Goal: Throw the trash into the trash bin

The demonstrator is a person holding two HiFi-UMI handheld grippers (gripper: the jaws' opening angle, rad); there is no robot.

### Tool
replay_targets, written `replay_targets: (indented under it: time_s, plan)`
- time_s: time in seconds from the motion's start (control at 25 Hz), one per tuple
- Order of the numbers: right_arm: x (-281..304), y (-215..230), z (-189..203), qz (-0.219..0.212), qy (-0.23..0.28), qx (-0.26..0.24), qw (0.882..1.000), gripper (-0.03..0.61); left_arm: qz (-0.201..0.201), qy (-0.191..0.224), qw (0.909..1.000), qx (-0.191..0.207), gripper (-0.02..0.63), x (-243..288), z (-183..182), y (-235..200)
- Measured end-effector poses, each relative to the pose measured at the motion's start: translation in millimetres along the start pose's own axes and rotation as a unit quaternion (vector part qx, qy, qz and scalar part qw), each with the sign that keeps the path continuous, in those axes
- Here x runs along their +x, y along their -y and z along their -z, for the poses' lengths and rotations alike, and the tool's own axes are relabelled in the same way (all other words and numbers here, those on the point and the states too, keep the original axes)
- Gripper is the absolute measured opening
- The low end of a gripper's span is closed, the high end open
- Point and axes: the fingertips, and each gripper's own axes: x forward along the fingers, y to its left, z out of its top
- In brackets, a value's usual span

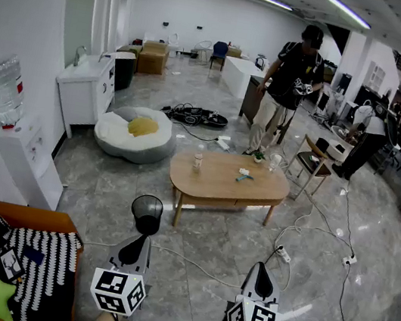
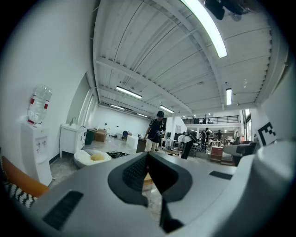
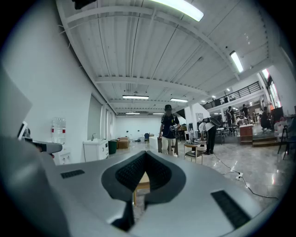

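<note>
While both point level above the floor, the left gripper (image 1: 138, 243) and right gripper (image 1: 261, 270) are clenched, tips together with nothing between them. A small cup (image 1: 198, 162) and a greenish item (image 1: 244, 176), seemingly the trash, sit on the wooden table (image 1: 256, 193) well ahead of both grippers. The cup is nearer the table's left end. The black trash bin (image 1: 147, 212) stands on the floor by that end, just ahead of the left gripper.

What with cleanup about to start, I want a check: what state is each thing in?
Left hand-held gripper: shut, empty.
Right hand-held gripper: shut, empty.
Trash bin: upright on the floor, top open.
Bottle: upright on the coffee table.
Small item: lying flat on the same table.
</note>
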Motion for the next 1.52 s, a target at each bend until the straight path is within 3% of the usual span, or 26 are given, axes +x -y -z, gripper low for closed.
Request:
replay_targets:
  time_s: [0.32, 0.76, 1.2, 1.52]
  plan:
    - [-1.6, 1.6, -1.6, -0.001, 0.0, -0.004, 1.0, -0.002, 0.0, -0.002, 1.0, -0.001, -0.009, 0.0, 1.4, 0.5]
    - [-3.2, 1.2, 6.1, -0.028, 0.0, 0.034, 0.999, 0.005, -0.005, -0.004, 1.0, -0.006, -0.009, -4.8, 5.4, 1.2]
    - [6.0, 5.7, 8.5, -0.04, 0.001, 0.04, 0.998, 0.149, -0.013, -0.001, 0.9999, 0.0, -0.009, -0.3, 4.7, 0.8]
    - [16.1, 19.9, 7.6, -0.048, 0.003, 0.038, 0.998, 0.324, -0.017, 0.001, 0.9999, 0.002, -0.009, 8.5, 2.7, 11.7]
